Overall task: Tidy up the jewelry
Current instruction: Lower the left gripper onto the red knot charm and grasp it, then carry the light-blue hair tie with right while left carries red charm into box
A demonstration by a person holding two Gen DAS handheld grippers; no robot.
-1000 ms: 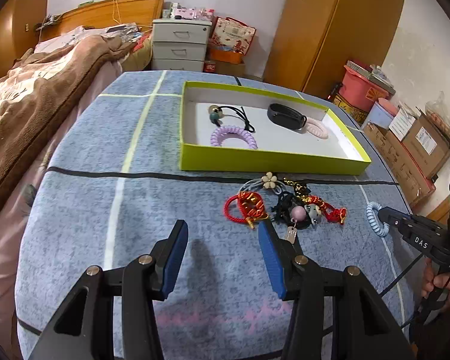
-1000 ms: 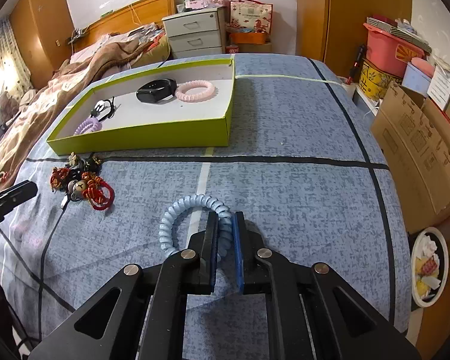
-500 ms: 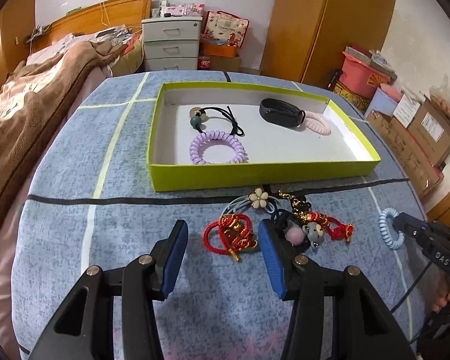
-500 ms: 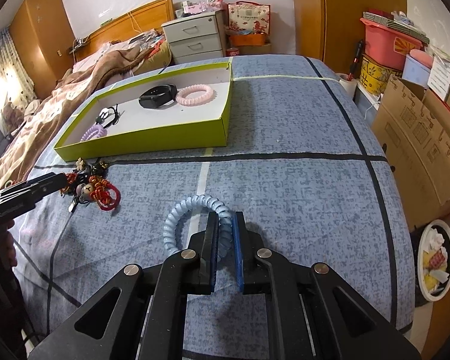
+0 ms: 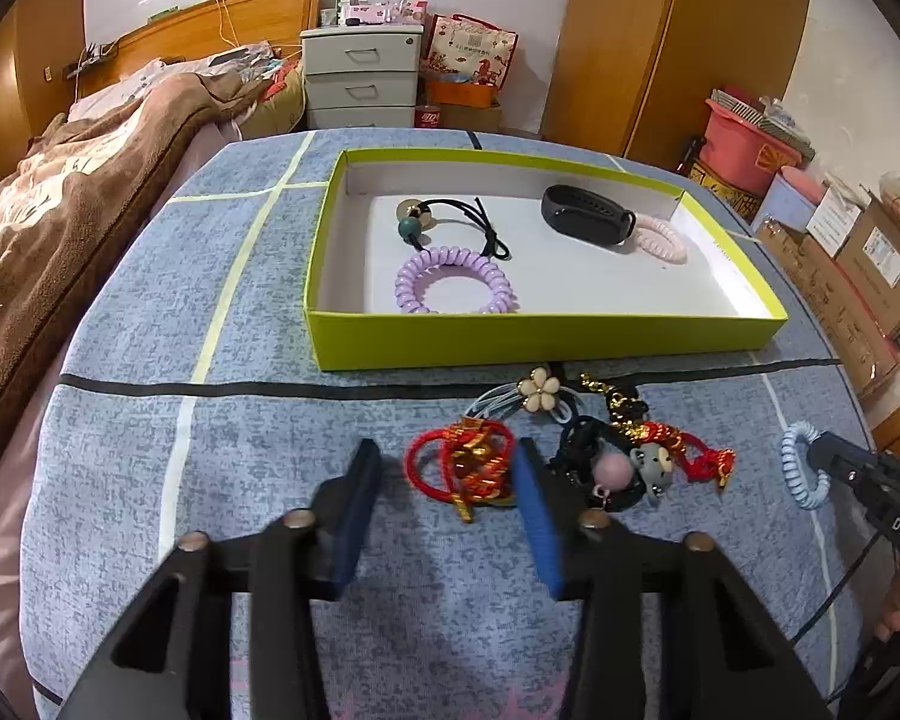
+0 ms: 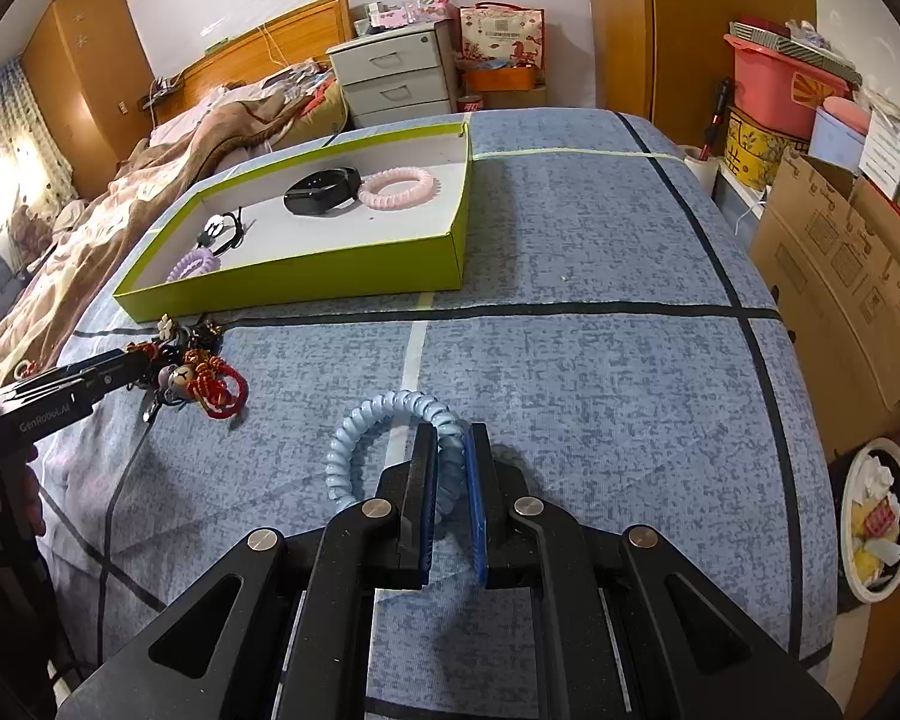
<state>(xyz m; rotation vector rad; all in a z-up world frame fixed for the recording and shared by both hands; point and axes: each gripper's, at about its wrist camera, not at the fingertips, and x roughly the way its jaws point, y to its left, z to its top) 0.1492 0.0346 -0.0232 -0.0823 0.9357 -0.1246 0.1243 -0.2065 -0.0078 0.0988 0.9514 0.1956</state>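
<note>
A yellow-green tray (image 5: 510, 342) (image 6: 306, 285) on the blue cloth holds a purple coil tie (image 5: 456, 282), a black hair tie (image 5: 450, 216), a black band (image 5: 588, 216) and a pink coil tie (image 5: 660, 240). A tangle of charms lies in front of it: a red knotted cord (image 5: 462, 465), a flower tie (image 5: 539, 391), a mouse charm with red tassel (image 5: 660, 462). My left gripper (image 5: 450, 468) is open, its fingers on either side of the red cord. My right gripper (image 6: 450, 450) is shut on a light blue coil tie (image 6: 366, 426), also in the left wrist view (image 5: 798, 468).
A bed with a brown blanket (image 5: 60, 180) lies along the left. Cardboard boxes (image 6: 840, 276) and a bin (image 6: 876, 522) stand past the right edge. White drawers (image 5: 360, 81) and a wardrobe (image 5: 678, 42) stand beyond the far edge.
My left gripper has moved forward and right until its open fingers flank the red cord. My right gripper has lifted a little with the blue coil tie.
</note>
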